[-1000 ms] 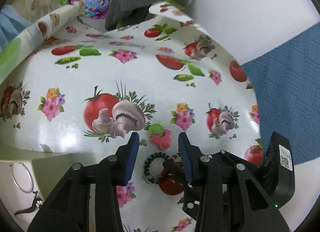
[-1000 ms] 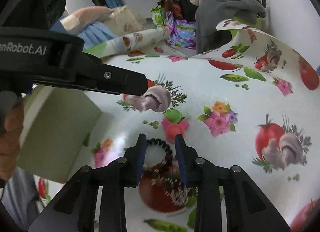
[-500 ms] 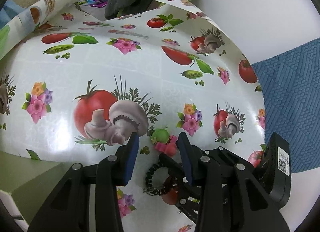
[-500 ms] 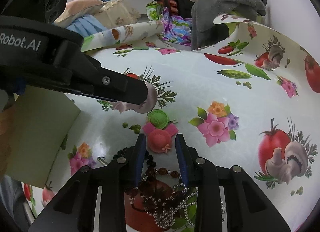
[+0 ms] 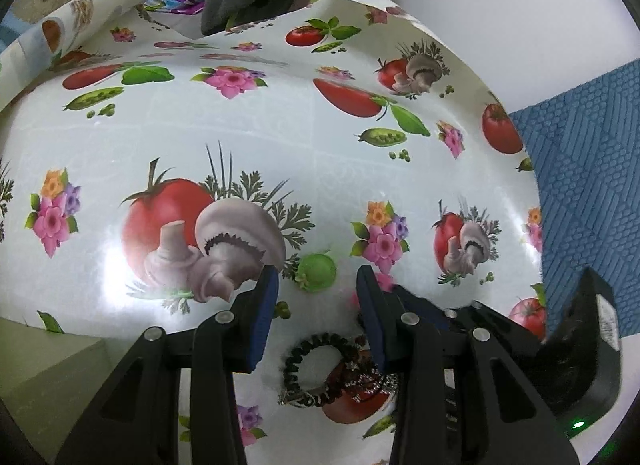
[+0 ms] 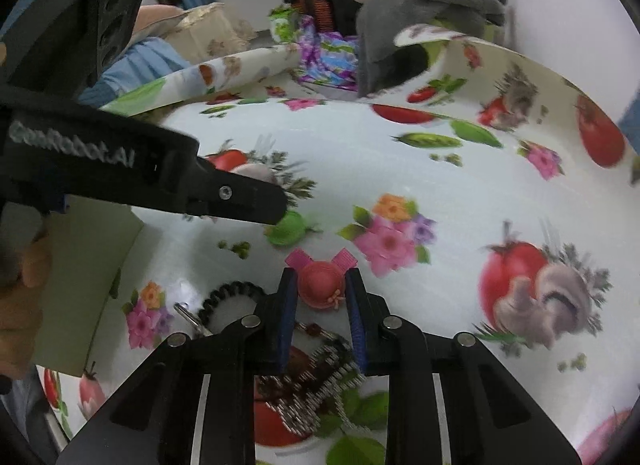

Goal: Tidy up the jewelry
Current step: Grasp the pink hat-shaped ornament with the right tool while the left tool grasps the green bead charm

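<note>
Two grippers are seen over a tablecloth (image 5: 320,169) printed with tomatoes and mushrooms. At the left, a green box (image 6: 88,285) is seen beside the jewelry. The left gripper (image 5: 316,289) is held with jaws wide and nothing between them, above a green hat clip (image 5: 317,271).

Nearer, a black coil band (image 5: 306,373) is laid flat, a small metal charm hanging at its near edge. Just right of it, and touching it, a heap of brown beads (image 6: 316,331) and silver chain (image 6: 320,385) is piled on a printed tomato.

The right gripper (image 6: 322,297) is set with jaws narrow on either side of a pink hat clip (image 6: 322,287); whether the pads are already touching it cannot be told, as that view is blurred. The pink clip lies just far of the heap, near the green one.

A slip is judged the main risk: the clip is small, domed and straw-textured, so a pinch on its rim could pop it loose. The chain lies close under the fingers and could be snagged and dragged along. The glossy cloth could also let the clip slide away.
</note>
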`<action>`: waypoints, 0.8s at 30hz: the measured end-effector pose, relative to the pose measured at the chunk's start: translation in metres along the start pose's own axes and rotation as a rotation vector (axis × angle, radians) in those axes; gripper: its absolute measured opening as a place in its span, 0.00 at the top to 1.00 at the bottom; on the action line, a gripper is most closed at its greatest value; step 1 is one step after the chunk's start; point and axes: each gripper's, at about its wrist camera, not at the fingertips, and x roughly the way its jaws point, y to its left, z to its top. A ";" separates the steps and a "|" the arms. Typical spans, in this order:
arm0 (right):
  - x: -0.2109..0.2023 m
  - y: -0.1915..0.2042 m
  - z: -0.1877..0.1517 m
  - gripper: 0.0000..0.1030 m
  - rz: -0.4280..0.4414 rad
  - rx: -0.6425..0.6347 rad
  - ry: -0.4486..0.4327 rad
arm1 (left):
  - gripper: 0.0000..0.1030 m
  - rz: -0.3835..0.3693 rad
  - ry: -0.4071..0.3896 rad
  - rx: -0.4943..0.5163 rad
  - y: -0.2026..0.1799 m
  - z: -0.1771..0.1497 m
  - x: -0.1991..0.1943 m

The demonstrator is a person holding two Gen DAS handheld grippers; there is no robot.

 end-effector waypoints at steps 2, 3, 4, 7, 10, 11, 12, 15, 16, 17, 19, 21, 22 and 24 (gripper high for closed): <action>-0.004 -0.008 -0.003 0.79 -0.025 0.039 0.024 | 0.60 0.010 0.004 0.009 -0.001 0.001 0.003; -0.007 -0.010 -0.006 0.79 -0.033 0.053 0.031 | 0.60 0.013 0.007 0.017 -0.002 0.001 0.005; -0.009 -0.014 -0.007 0.79 -0.043 0.067 0.037 | 0.60 0.024 0.006 0.031 -0.005 0.001 0.007; -0.017 -0.024 -0.011 0.79 -0.065 0.117 0.045 | 0.60 0.053 0.005 0.065 -0.009 0.000 0.009; -0.023 -0.031 -0.013 0.79 -0.088 0.143 0.048 | 0.60 0.065 0.004 0.099 -0.015 -0.001 0.012; -0.025 -0.033 -0.014 0.79 -0.092 0.154 0.048 | 0.60 0.076 0.001 0.120 -0.018 -0.002 0.013; -0.027 -0.036 -0.014 0.79 -0.098 0.161 0.047 | 0.60 0.092 -0.003 0.134 -0.021 -0.003 0.014; -0.031 -0.040 -0.016 0.79 -0.128 0.174 0.050 | 0.60 0.117 0.002 0.162 -0.027 -0.004 0.018; -0.032 -0.041 -0.016 0.79 -0.136 0.176 0.051 | 0.60 0.119 0.006 0.166 -0.028 -0.004 0.021; -0.033 -0.043 -0.017 0.79 -0.140 0.179 0.052 | 0.60 0.124 0.006 0.169 -0.029 -0.005 0.021; -0.034 -0.045 -0.017 0.79 -0.140 0.189 0.053 | 0.64 0.144 0.004 0.186 -0.032 -0.007 0.025; -0.034 -0.045 -0.018 0.79 -0.144 0.191 0.057 | 0.72 0.139 0.006 0.197 -0.034 -0.008 0.026; -0.034 -0.046 -0.018 0.79 -0.145 0.190 0.058 | 0.78 0.137 0.007 0.199 -0.035 -0.009 0.027; -0.034 -0.046 -0.019 0.79 -0.144 0.191 0.060 | 0.82 0.146 0.003 0.205 -0.036 -0.010 0.026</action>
